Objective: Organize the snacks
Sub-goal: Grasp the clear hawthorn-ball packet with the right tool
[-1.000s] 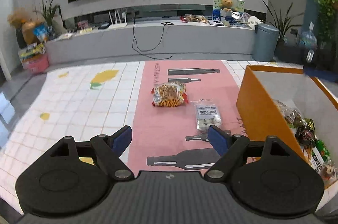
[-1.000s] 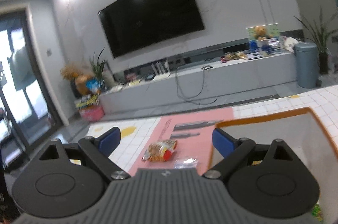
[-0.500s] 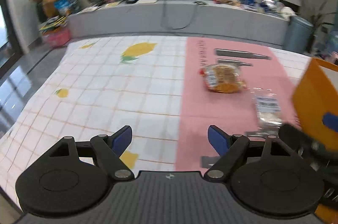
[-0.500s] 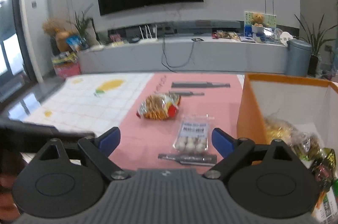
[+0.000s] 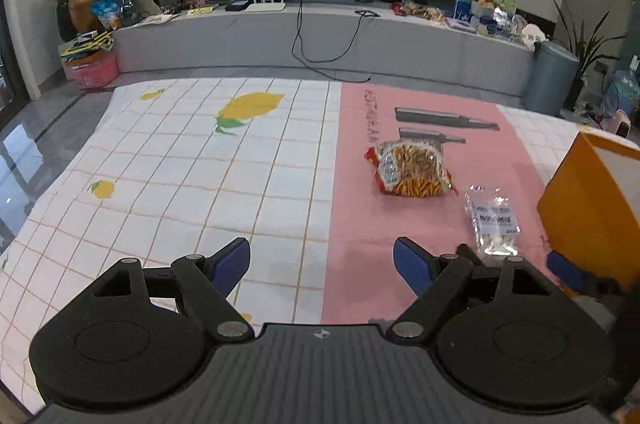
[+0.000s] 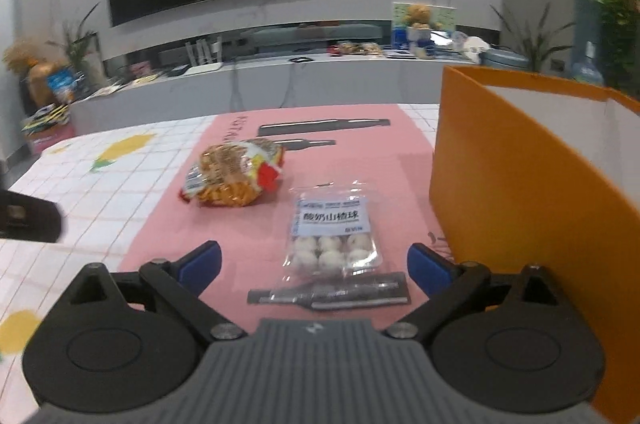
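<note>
Just ahead of my right gripper [image 6: 314, 266], spread wide and empty, lies the candy pack [image 6: 331, 230]; left gripper [image 5: 322, 260] spread too.

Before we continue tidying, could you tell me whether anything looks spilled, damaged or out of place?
Nothing spilled or damaged. Two snacks lie outside the orange box: the chip bag and the clear candy pack.

orange box [image 5: 592, 208] cropped (contents hidden), blurred shelf clutter [image 6: 360, 47]
</note>
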Motion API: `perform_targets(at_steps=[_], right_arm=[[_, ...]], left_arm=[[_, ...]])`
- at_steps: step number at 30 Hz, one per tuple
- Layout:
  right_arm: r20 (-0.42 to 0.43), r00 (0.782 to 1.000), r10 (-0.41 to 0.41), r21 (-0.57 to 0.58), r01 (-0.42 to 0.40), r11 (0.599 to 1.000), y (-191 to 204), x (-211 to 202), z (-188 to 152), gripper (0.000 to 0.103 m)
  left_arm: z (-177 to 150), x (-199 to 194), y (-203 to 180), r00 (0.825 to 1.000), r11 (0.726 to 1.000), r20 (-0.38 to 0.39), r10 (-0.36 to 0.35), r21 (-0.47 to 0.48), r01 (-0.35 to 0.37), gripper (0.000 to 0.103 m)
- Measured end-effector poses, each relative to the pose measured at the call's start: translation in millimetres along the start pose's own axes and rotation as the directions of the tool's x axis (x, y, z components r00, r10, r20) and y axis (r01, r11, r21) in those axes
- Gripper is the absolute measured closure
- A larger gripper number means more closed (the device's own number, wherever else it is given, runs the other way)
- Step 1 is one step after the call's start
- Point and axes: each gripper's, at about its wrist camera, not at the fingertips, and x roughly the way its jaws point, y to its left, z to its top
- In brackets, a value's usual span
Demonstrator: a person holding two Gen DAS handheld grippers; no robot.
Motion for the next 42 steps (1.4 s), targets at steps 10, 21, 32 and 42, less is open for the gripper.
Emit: perform_targets(at_steps=[10, 21, 32, 42], right_arm=[[-0.061, 0.997, -0.038, -0.018, 0.037, 0.999, 4.7, 46.8, 15.9, 0.006], [-0.109, 0.992, -0.066, -0.059, 0.059, 0.997, 8.0, 80.1, 28.7, 0.008], [-0.076, 0.996, -0.049, -0.073, 0.044, 0.996, 3.8, 78.2, 32.0, 0.043], [-0.078, 0.996, -0.036, -0.081, 0.029, 0.996, 2.2, 77.0, 31.4, 0.043]], left_arm=[[9.1, 30.9, 2.5, 0.999, 1.000, -0.042, 0.005, -0.002, -0.005, 0.008], [8.9, 23.7, -2.9, 1.000, 1.000, -0.022, -0.009, -0.005, 0.009, 0.008], [11.3, 40.3, 3.8, 0.992, 0.991, -0.069, -0.104, -0.095, 0.097, 0.008], [16.7, 87.1, -26.0, 0.993, 0.991, -0.008, -0.117, -0.068, 0.116, 0.008]])
